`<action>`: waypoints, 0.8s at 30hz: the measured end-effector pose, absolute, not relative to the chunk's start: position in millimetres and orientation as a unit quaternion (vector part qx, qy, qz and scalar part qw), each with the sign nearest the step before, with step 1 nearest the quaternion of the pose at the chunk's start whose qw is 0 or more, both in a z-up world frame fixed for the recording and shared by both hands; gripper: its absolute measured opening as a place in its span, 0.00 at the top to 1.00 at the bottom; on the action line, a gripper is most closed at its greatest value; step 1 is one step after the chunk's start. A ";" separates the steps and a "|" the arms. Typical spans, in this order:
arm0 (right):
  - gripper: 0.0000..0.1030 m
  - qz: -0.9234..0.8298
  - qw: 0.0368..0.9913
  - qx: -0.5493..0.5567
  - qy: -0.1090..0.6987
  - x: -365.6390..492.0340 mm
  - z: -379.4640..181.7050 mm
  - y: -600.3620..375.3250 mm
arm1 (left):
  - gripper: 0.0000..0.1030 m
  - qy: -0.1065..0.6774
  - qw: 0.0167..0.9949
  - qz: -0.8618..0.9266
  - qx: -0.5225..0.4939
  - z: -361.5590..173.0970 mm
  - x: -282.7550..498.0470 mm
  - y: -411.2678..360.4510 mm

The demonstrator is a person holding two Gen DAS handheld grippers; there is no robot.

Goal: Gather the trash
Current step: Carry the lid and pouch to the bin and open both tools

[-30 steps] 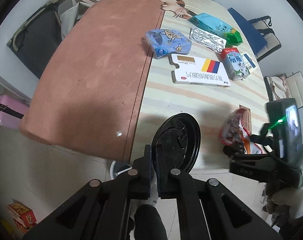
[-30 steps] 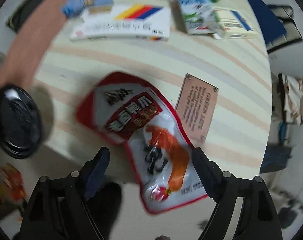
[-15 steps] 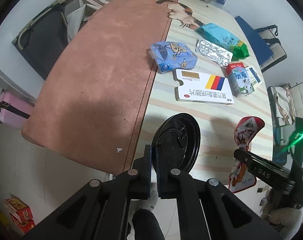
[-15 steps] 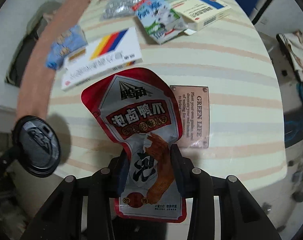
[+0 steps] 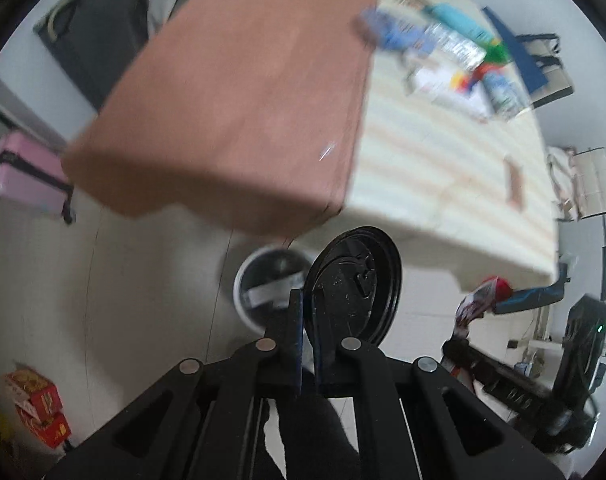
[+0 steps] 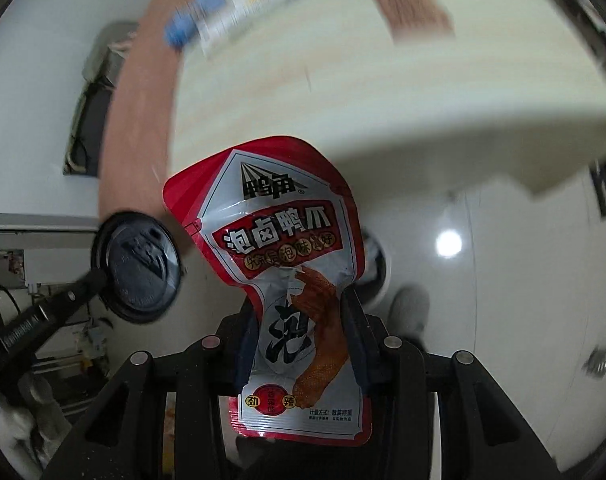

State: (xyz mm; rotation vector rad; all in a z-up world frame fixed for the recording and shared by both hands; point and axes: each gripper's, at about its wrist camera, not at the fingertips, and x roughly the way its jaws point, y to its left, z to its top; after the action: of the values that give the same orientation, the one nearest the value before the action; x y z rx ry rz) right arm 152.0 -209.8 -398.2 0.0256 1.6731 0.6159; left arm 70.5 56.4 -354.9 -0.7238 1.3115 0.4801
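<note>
My left gripper [image 5: 307, 312] is shut on a black plastic cup lid [image 5: 355, 284], held on edge above the floor, off the table's front edge. A white waste bin with a black liner [image 5: 263, 292] stands on the floor just behind it. My right gripper [image 6: 303, 312] is shut on a red and silver snack pouch [image 6: 275, 240], also off the table. The lid [image 6: 141, 268] shows at the left in the right wrist view. The pouch [image 5: 479, 300] shows at the right in the left wrist view. Part of the bin [image 6: 377, 272] shows behind the pouch.
The table [image 5: 443, 168] has a brown mat [image 5: 243, 100] and carries several packets and boxes, blurred, at its far end. A pink suitcase [image 5: 23, 172] and a red box [image 5: 39, 404] sit on the floor at left. A dark chair [image 5: 95, 36] stands behind.
Both grippers have pulled back off the table and dropped toward the floor with their loads. The bin has come into view. The right gripper shut on the pouch about a second ago.
</note>
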 end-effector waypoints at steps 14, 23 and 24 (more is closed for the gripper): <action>0.53 0.186 0.599 0.035 0.778 117.7 -667.2 -193.2 | 0.92 0.689 0.632 0.176 -0.307 -630.8 72.4 52.1; 0.08 0.177 0.607 -0.011 0.775 100.9 -748.2 -165.8 | 0.00 0.686 0.631 0.221 -0.286 -689.4 57.2 73.1; 0.06 0.175 0.612 -0.024 0.771 99.1 -746.9 -164.5 | 0.00 0.685 0.634 0.224 -0.283 -687.7 55.1 72.8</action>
State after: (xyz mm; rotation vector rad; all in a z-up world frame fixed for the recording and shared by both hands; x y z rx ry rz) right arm 99.1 -164.5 -746.9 -0.0548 1.7791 0.4027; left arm 55.1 72.8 -687.7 -0.6461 1.5656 0.5115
